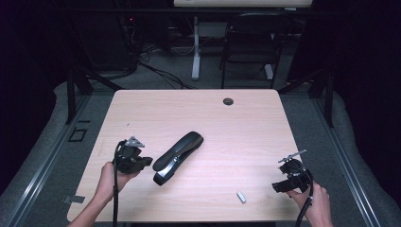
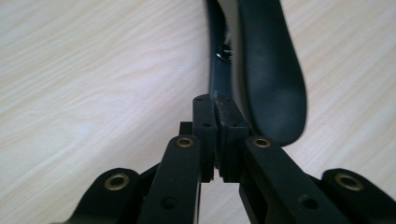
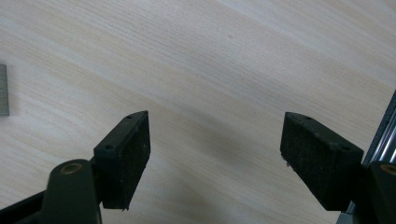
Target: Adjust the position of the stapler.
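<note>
A black stapler (image 1: 178, 153) lies slanted across the middle of the light wooden table (image 1: 213, 118), its top arm lifted off its base. My left gripper (image 1: 149, 161) is at the stapler's near left end, held in a hand. In the left gripper view the pads are pressed together, so the left gripper (image 2: 217, 121) is shut; the thin edge of the stapler (image 2: 271, 70) base runs right up to the tips, and I cannot tell whether it is pinched. My right gripper (image 1: 279, 187) hovers open at the near right, and the right gripper (image 3: 215, 154) has bare wood between its jaws.
A small grey strip of staples (image 1: 241, 197) lies near the front edge, left of my right gripper, and shows as a staple strip (image 3: 3, 88) at the frame's left edge. A cable hole (image 1: 228, 101) marks the far side. A chair (image 1: 250, 42) stands beyond the table.
</note>
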Demonstrator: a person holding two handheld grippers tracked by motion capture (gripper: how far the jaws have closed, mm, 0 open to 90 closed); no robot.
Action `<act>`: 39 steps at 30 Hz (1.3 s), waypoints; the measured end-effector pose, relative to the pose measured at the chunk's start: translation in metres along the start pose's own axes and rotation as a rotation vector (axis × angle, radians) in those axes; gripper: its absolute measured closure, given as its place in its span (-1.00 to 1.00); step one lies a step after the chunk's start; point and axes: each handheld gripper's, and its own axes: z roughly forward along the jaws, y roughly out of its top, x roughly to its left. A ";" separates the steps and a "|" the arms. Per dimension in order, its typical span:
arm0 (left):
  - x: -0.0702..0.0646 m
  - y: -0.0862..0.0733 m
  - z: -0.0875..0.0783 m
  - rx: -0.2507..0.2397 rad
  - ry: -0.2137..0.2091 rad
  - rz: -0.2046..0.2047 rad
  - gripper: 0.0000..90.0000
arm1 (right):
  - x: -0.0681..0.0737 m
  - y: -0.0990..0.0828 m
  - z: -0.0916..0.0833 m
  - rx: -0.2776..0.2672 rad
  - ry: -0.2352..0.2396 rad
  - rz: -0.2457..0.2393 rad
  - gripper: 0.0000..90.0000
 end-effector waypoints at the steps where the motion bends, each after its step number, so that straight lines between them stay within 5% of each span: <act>1: 0.000 0.000 0.000 0.000 0.000 0.000 1.00 | 0.000 0.000 0.000 0.000 0.000 0.000 -0.46; 7: -0.003 0.000 0.002 -0.004 -0.017 -0.013 1.00 | 0.000 0.000 0.000 0.004 0.001 -0.003 -0.46; 15: -0.007 -0.001 0.004 0.003 -0.093 -0.024 1.00 | 0.001 0.000 0.000 0.001 -0.009 -0.001 -0.46; 39: -0.041 0.005 0.019 -0.003 -0.198 0.029 1.00 | 0.001 0.001 0.001 -0.004 0.019 0.018 -0.45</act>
